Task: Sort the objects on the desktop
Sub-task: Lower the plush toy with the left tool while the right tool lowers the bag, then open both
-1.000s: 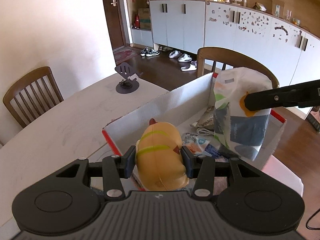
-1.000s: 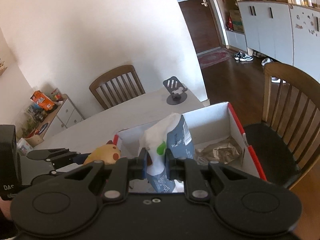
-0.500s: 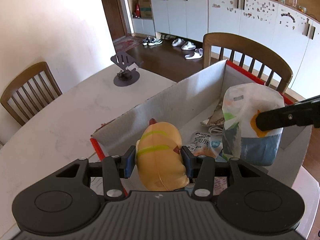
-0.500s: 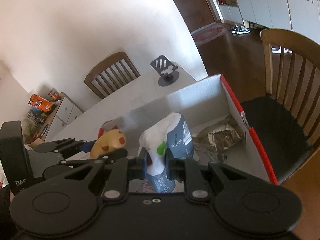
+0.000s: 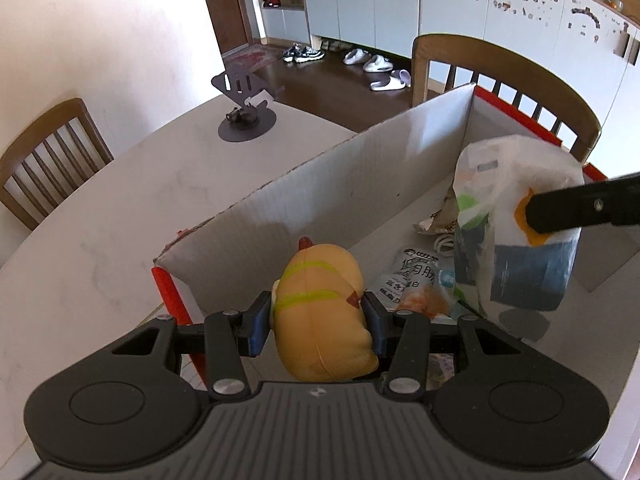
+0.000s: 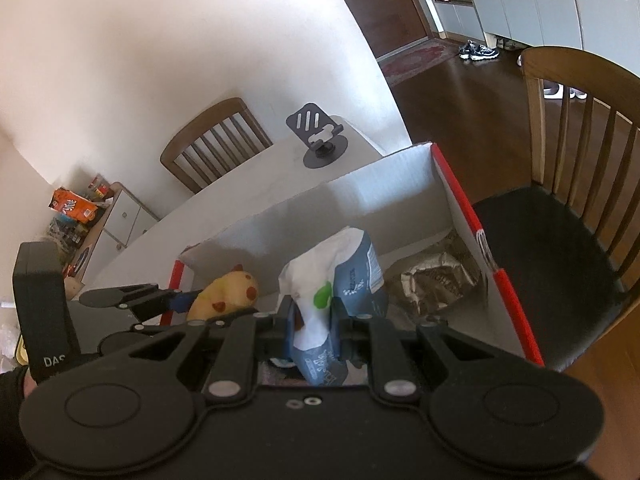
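Note:
My left gripper (image 5: 318,322) is shut on a yellow squishy toy (image 5: 324,312) with green stripes, held just inside the near end of the open cardboard box (image 5: 360,176). The toy (image 6: 228,290) and the left gripper (image 6: 176,306) also show at the left of the right wrist view. My right gripper (image 6: 312,318) is shut on a white and blue snack bag (image 6: 340,276), which hangs upright over the box's middle; the bag (image 5: 516,224) appears at the right in the left wrist view. Several packets (image 5: 418,280) and a crumpled foil bag (image 6: 436,280) lie on the box floor.
The box with its red rim (image 6: 492,264) sits on a white table (image 5: 120,208). A dark phone stand (image 5: 244,112) stands at the table's far end. Wooden chairs (image 5: 508,76) ring the table; one with a black seat (image 6: 552,240) is right of the box.
Both grippers have come down and forward into the box with their loads still held. The toy and the bag now sit lower between the box walls.

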### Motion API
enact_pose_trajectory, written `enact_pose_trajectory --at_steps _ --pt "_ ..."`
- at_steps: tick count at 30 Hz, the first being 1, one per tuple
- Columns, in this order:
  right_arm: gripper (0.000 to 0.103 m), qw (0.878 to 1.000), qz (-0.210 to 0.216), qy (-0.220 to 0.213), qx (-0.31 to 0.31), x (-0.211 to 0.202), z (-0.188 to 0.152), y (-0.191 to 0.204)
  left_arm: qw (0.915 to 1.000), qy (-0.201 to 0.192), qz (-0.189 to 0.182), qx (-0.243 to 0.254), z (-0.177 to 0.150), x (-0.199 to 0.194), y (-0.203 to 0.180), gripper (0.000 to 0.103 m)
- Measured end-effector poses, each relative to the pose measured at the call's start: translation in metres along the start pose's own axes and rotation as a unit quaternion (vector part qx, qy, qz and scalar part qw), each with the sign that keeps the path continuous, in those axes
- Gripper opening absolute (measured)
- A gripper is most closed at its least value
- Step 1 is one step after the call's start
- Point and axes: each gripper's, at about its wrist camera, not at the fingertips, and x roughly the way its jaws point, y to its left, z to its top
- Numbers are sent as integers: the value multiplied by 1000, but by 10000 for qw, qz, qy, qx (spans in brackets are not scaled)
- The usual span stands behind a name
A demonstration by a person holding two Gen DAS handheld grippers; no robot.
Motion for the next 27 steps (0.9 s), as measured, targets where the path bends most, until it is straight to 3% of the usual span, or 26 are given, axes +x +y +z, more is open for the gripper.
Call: enact_pose_trajectory --at_steps 14,20,23,25,27 --pt "16 10000 -41 28 -34 21 16 -3 9990 171 164 372 14 14 -5 46" --pt "22 9999 -109 18 -31 24 19 -6 9985 252 71 470 17 16 -6 48" --pt "24 9998 -177 -9 -16 23 19 -10 9983 279 -30 506 16 15 -6 55" --pt "26 9998 -210 -43 -10 20 20 -12 9981 277 -16 543 15 15 -8 69" --pt "28 9996 -282 -63 -33 18 20 -15 9983 250 -34 532 14 14 -8 70"
